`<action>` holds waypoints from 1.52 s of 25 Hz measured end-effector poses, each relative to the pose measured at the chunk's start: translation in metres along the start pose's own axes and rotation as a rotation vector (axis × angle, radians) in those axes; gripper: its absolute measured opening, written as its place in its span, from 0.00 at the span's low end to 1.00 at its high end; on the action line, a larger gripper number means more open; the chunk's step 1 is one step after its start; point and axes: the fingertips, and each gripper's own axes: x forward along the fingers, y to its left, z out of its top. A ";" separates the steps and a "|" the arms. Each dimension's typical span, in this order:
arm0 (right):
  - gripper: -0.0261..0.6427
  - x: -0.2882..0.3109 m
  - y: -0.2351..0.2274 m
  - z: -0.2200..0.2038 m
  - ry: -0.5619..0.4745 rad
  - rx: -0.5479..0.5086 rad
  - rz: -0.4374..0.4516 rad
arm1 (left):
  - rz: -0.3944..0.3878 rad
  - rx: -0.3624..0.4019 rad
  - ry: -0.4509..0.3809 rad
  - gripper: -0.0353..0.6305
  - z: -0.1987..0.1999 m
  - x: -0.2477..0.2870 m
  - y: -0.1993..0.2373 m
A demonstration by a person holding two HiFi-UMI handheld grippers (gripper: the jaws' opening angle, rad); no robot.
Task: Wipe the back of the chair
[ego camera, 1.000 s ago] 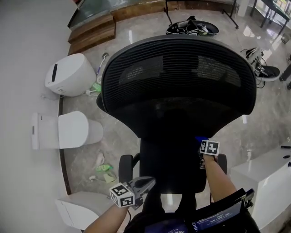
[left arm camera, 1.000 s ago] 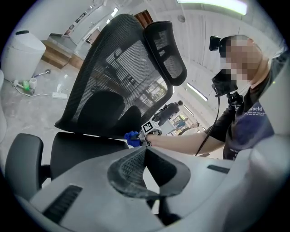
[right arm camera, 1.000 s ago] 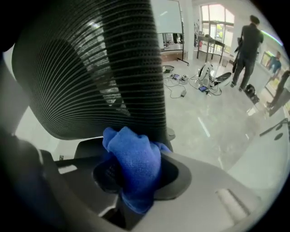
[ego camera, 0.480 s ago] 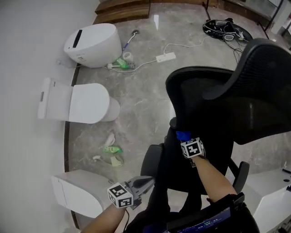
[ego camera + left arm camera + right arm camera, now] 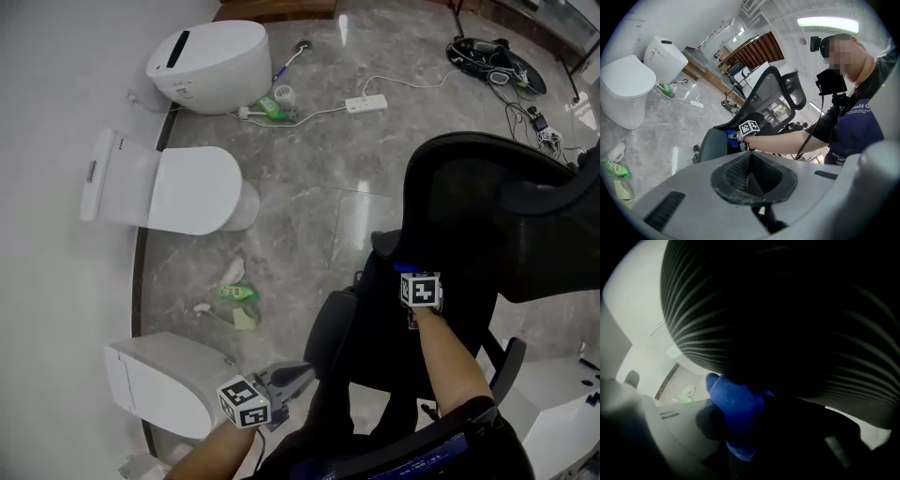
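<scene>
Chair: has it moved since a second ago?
Yes. In the head view the chair has swung right, away from the white toilet by the wall.

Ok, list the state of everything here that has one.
chair: upright.
blue cloth: bunched, against the chair's back.
right gripper: shut on blue cloth.
left gripper: shut, empty.
middle toilet: lid down.
</scene>
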 end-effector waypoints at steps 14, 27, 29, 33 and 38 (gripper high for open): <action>0.22 -0.127 -0.297 -0.138 -0.061 0.554 -0.356 | -0.128 0.097 0.164 0.06 -0.007 0.145 -0.114; 0.22 -0.056 -0.105 -0.078 -0.050 0.111 0.011 | -0.122 0.108 0.132 0.06 -0.008 0.113 -0.095; 0.22 -0.035 -0.053 -0.062 -0.045 0.049 0.052 | -0.092 0.087 0.100 0.06 -0.004 0.082 -0.076; 0.22 0.008 0.030 -0.027 -0.079 -0.036 0.092 | -0.036 0.039 0.032 0.06 0.002 0.031 -0.030; 0.22 0.051 0.069 -0.001 -0.117 -0.056 0.030 | 0.014 -0.009 -0.006 0.06 -0.007 -0.013 0.015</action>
